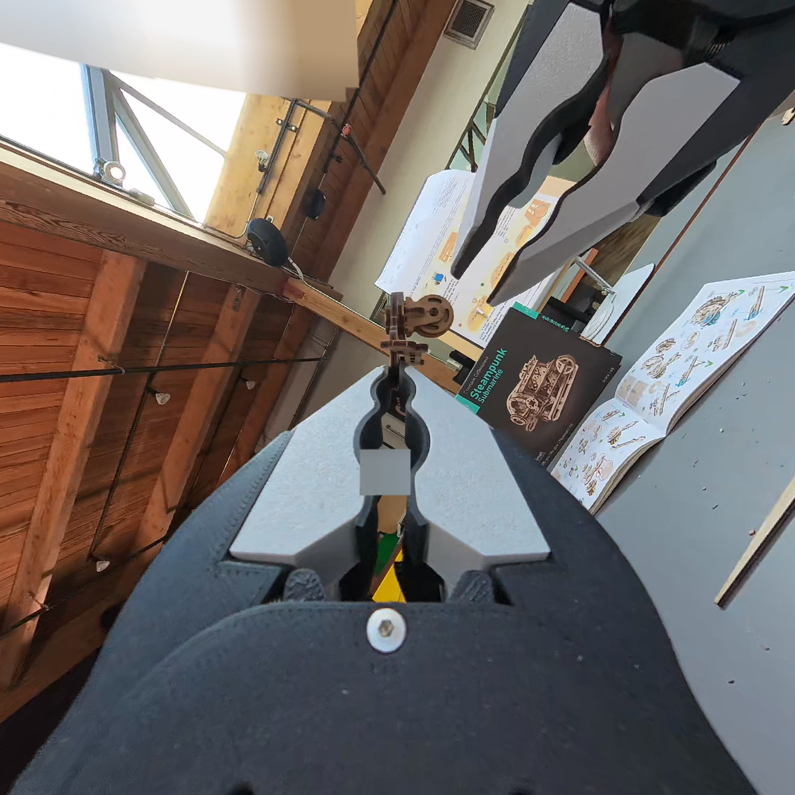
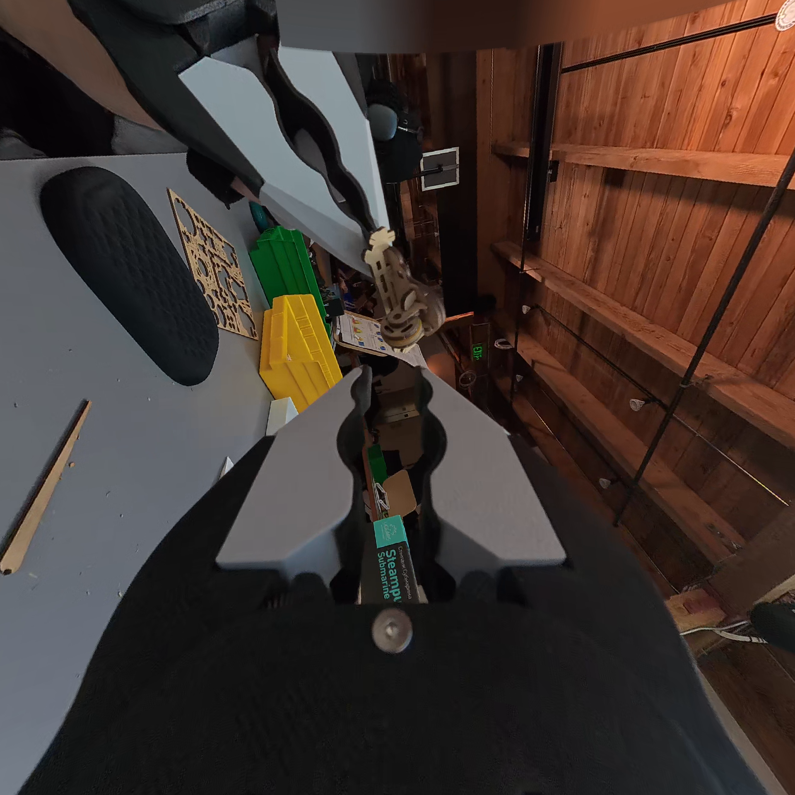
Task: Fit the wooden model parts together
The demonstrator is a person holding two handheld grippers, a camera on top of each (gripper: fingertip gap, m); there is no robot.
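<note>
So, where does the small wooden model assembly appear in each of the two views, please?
Left wrist view: the wooden assembly is just above centre, pinched at the left gripper tips.
Right wrist view: it hangs at centre from the left gripper, above the open right gripper.
Shared landmark: the dark model box, beside the assembly in the left view and between the right gripper's fingers in the right.

Light source: daylight through window [image 1: 142,129], blown out white.
Wood wall [image 2: 645,215]: warm, dim, shadowed.
Edges: wide-angle bending, both views.
Blur: wooden model part [image 2: 400,297] soft; near gripper bodies unfocused.
</note>
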